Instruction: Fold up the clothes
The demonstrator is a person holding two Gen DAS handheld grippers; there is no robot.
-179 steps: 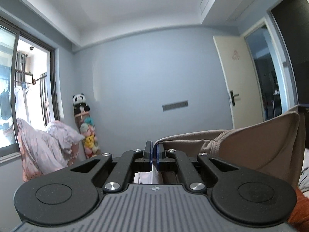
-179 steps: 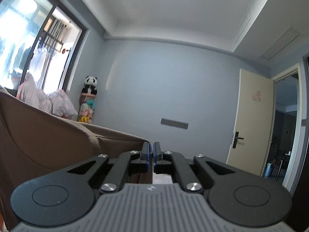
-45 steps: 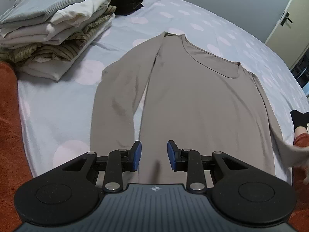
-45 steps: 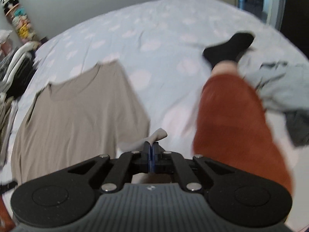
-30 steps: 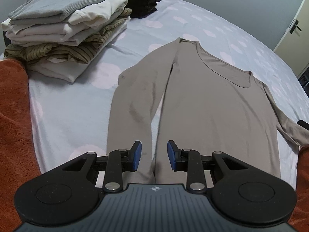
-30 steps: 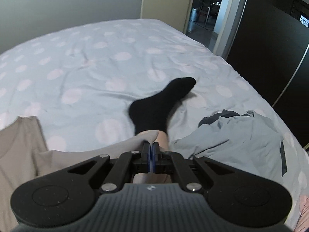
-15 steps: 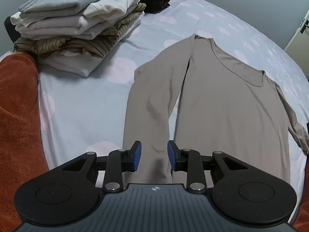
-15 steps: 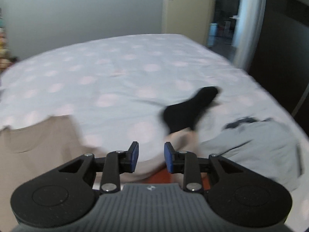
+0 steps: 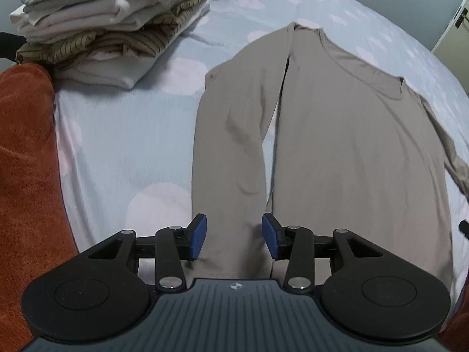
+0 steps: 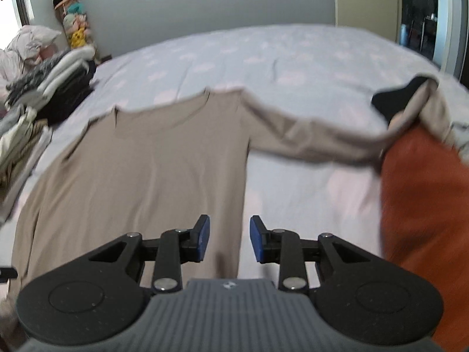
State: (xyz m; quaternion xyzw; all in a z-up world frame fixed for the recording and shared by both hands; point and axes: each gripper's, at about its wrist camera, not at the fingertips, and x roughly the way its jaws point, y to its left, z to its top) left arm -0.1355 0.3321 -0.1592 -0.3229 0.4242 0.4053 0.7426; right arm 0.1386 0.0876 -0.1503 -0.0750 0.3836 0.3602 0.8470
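Taupe long-sleeved shirt (image 9: 351, 135) lies flat on the bed (image 9: 123, 135). I have the left gripper (image 9: 234, 237) over its left sleeve cuff and the right gripper (image 10: 228, 238) at its hem, both jaws spread, holding nothing.

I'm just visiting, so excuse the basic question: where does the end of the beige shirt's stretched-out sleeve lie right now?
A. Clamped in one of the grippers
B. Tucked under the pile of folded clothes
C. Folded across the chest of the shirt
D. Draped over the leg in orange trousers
D: in the right wrist view the sleeve of the beige shirt runs sideways and its end lies over the leg in orange trousers, while both grippers are open.
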